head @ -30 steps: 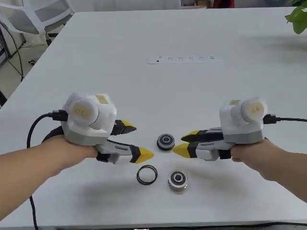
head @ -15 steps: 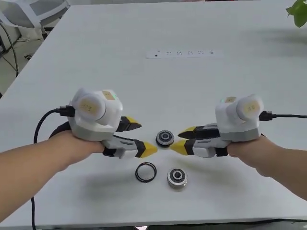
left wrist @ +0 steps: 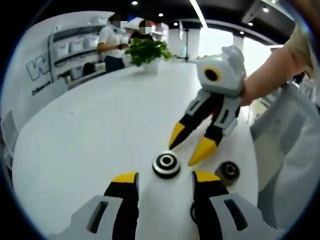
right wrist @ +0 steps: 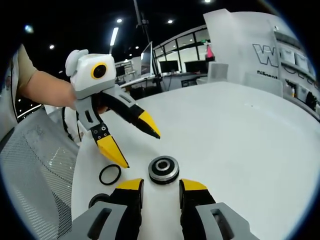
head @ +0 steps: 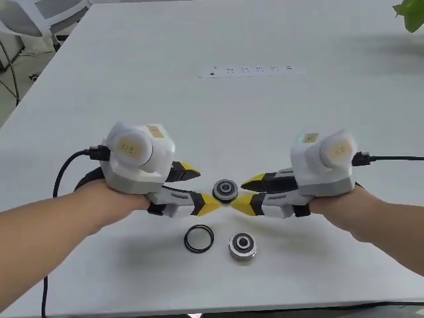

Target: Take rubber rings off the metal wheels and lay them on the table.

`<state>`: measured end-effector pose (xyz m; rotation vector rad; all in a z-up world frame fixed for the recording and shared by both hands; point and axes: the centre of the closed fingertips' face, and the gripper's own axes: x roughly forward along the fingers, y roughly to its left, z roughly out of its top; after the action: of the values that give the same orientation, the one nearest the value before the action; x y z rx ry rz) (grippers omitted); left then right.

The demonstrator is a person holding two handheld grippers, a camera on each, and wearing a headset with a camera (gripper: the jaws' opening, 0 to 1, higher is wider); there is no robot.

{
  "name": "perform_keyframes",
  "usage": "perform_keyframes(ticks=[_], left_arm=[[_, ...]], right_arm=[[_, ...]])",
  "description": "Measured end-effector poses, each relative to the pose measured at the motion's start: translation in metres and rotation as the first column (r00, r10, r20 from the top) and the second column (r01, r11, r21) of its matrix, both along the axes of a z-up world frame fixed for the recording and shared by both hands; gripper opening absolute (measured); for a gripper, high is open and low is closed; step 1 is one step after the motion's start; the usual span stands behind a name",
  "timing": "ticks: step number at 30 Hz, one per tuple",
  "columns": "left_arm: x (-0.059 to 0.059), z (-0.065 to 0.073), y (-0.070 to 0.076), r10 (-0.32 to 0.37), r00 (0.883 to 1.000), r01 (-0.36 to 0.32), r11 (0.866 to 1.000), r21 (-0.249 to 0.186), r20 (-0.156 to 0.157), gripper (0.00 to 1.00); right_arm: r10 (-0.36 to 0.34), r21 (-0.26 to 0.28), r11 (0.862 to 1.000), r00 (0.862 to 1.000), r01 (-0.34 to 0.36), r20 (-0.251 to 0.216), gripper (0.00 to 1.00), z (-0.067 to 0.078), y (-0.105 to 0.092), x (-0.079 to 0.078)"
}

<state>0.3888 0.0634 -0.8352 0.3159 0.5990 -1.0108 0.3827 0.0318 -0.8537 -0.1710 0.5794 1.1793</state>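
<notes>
A metal wheel with a dark rubber rim lies flat on the white table. My left gripper points at it from the left and my right gripper from the right; both are open and their yellow tips nearly touch it. The left gripper view has the wheel just ahead of my left gripper. In the right gripper view the wheel sits just ahead of my right gripper. A loose black rubber ring lies nearer me, beside a second wheel with a bare silver rim.
A white power strip lies across the far middle of the table. A plant stands at the far right corner, and a chair at the far left. Black cables trail from both grippers. The near table edge runs just below the second wheel.
Both grippers have closed in on the dark-rimmed wheel from either side until their tips flank it. The loose ring and second wheel lie as before.
</notes>
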Motion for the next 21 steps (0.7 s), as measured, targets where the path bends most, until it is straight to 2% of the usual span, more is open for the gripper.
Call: perform_keyframes(ticks=[8,11,21], left_arm=[[0.002,-0.002,-0.007,-0.014,1.0,0.014,1.0,0.006,0.004,0.4],[0.003,-0.002,-0.009,-0.026,1.0,0.026,1.0,0.013,0.018,0.37],[0.003,-0.002,-0.02,-0.041,0.999,0.041,0.999,0.01,0.005,0.3]], right_arm=[[0.012,-0.007,1.0,1.0,-0.012,0.012,0.26,-0.002,-0.002,0.003],[0.013,-0.007,1.0,1.0,-0.013,0.014,0.27,-0.002,-0.002,0.004],[0.024,-0.007,1.0,0.999,-0.024,0.022,0.27,-0.002,-0.001,0.003]])
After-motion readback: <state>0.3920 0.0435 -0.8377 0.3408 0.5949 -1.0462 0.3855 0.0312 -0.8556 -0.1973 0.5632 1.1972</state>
